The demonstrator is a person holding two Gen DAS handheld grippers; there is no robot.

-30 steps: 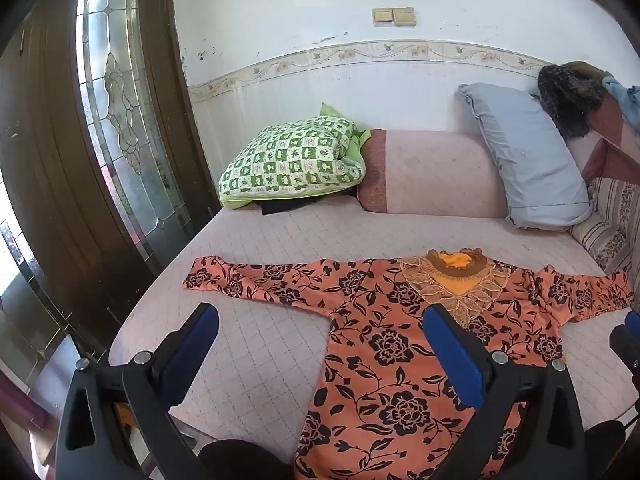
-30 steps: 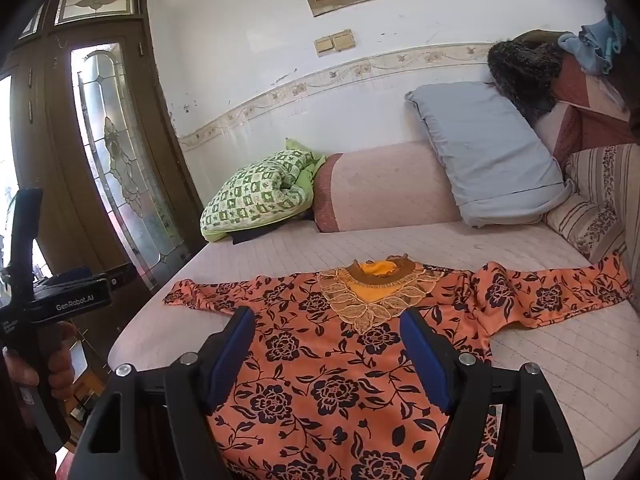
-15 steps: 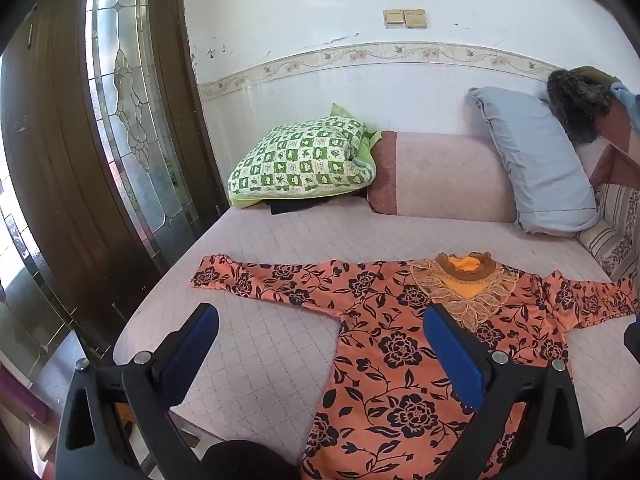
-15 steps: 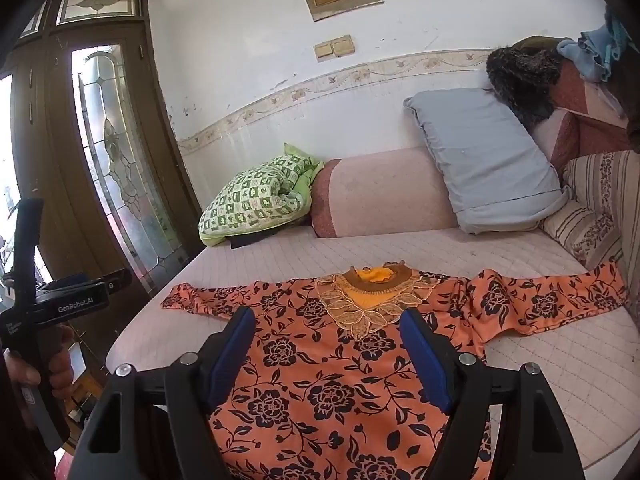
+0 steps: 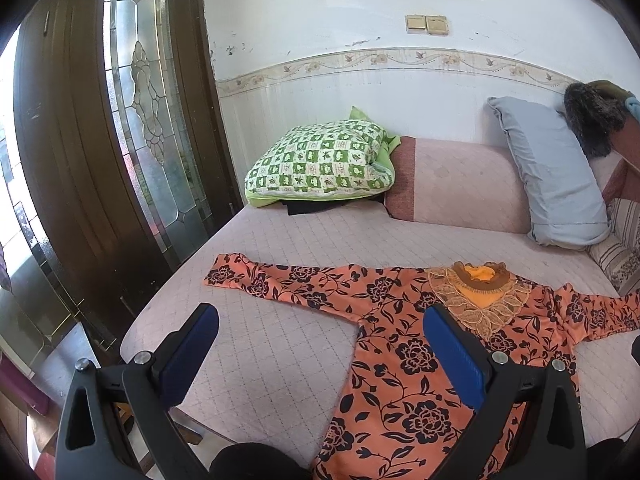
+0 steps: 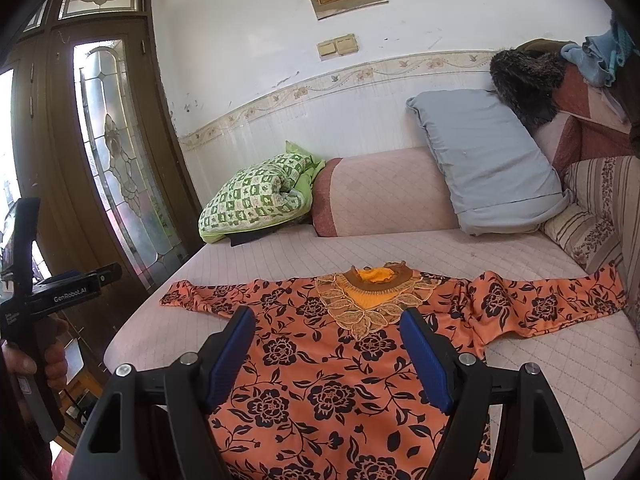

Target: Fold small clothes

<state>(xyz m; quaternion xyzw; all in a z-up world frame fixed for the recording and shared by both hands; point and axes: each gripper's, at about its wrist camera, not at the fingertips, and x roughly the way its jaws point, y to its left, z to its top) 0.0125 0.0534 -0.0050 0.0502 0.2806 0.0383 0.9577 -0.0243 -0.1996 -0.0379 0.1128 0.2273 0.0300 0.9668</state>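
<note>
An orange long-sleeved top with black flowers [image 5: 404, 344] [image 6: 320, 368] lies flat on the pink quilted mattress [image 5: 280, 344], sleeves spread left and right, lace collar [image 6: 370, 300] toward the wall. My left gripper [image 5: 320, 320] hovers open over the mattress near the front edge, its right finger above the top's body and its left finger over bare quilt below the left sleeve [image 5: 272, 280]. My right gripper [image 6: 328, 320] is open above the chest of the top, just below the collar. Nothing is between either pair of fingers.
A green checked pillow [image 5: 320, 168], a pink bolster [image 5: 456, 184] and a grey pillow [image 5: 552, 172] line the wall. Striped cushions and piled clothes [image 6: 560, 72] sit at the right. A wooden door with leaded glass [image 5: 152, 120] stands left. A hand [image 6: 52, 344] holds the left gripper's handle.
Both wrist views have lifted and drawn back slightly, so the top sits lower and farther in each. The left view has swung a little left. The garment has not moved.
</note>
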